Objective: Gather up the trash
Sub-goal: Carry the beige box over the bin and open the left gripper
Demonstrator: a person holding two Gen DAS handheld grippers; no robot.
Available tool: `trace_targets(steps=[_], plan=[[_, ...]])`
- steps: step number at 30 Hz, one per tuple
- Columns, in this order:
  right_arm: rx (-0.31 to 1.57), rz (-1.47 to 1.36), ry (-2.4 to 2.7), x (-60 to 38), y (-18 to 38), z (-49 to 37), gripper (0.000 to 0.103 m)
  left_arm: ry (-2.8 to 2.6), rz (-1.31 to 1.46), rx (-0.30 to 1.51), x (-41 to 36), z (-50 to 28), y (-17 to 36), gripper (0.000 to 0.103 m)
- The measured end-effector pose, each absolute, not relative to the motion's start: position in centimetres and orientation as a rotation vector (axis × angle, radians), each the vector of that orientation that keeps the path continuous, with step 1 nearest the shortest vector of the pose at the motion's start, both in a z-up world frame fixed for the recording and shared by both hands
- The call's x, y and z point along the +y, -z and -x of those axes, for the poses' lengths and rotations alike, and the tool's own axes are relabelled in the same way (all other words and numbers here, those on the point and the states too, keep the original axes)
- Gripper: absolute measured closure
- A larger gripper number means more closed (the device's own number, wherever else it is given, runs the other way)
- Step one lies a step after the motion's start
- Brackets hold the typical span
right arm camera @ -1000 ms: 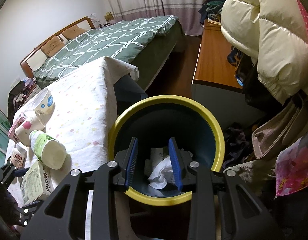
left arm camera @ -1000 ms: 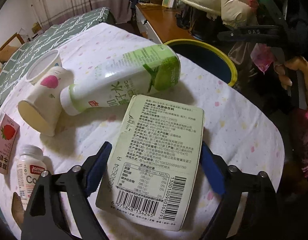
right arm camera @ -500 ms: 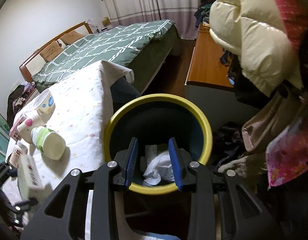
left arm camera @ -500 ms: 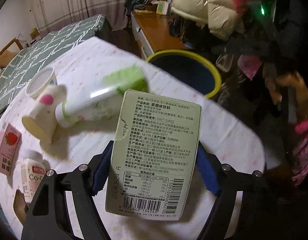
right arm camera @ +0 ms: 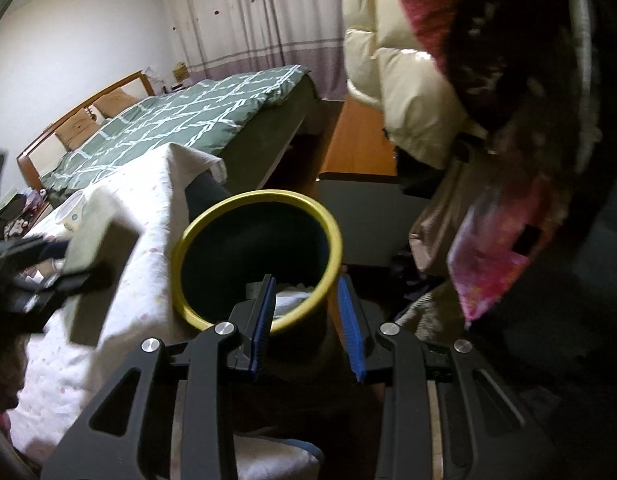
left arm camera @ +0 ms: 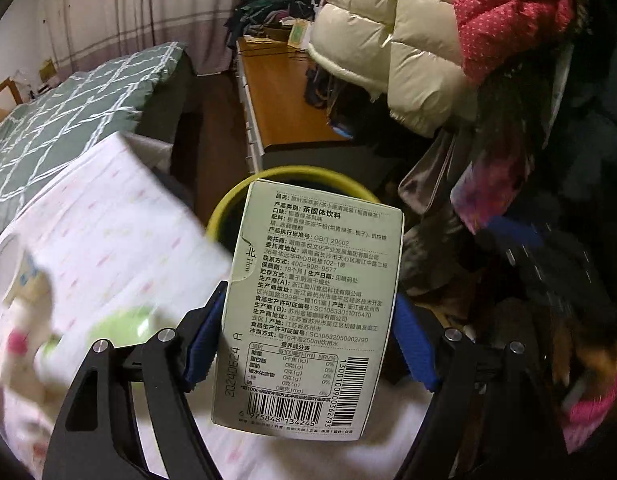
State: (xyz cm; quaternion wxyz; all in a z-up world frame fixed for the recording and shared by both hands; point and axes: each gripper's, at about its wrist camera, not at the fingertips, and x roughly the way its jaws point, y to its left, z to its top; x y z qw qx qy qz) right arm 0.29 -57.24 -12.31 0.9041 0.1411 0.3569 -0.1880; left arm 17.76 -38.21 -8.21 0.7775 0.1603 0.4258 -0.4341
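My left gripper (left arm camera: 308,340) is shut on a pale green tea carton (left arm camera: 312,300) with printed text and a barcode, held in the air just before the yellow-rimmed dark bin (left arm camera: 228,208). In the right wrist view the same carton (right arm camera: 98,272) shows blurred at the left, beside the bin (right arm camera: 256,256), which holds white crumpled paper (right arm camera: 292,300). My right gripper (right arm camera: 306,320) is open and empty, its blue pads astride the bin's near rim.
The table with a dotted white cloth (left arm camera: 108,240) carries a paper cup (left arm camera: 12,264) and a blurred green bottle (left arm camera: 120,328). A green bed (right arm camera: 180,120), a wooden desk (left arm camera: 280,96) and hanging puffy jackets (left arm camera: 392,48) surround the bin.
My left gripper has lifted the carton off the table and carried it toward the bin. My right gripper has risen and drawn back slightly, staying open over the bin's rim.
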Motion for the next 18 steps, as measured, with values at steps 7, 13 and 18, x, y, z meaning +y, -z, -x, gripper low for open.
trace_targets(steps=[7, 13, 18], plan=[[0.751, -0.307, 0.394, -58.2, 12.9, 0.9, 0.072, 0.905, -0.371, 0.949, -45.2, -20.4, 11.0, 0.027], [0.764, -0.315, 0.396, -58.8, 13.5, 0.6, 0.071, 0.867, -0.352, 1.016, -47.3, -22.5, 13.4, 0.025], [0.773, -0.314, 0.389, -58.7, 13.6, 0.2, 0.071, 0.852, -0.341, 1.024, -47.5, -23.2, 14.0, 0.015]])
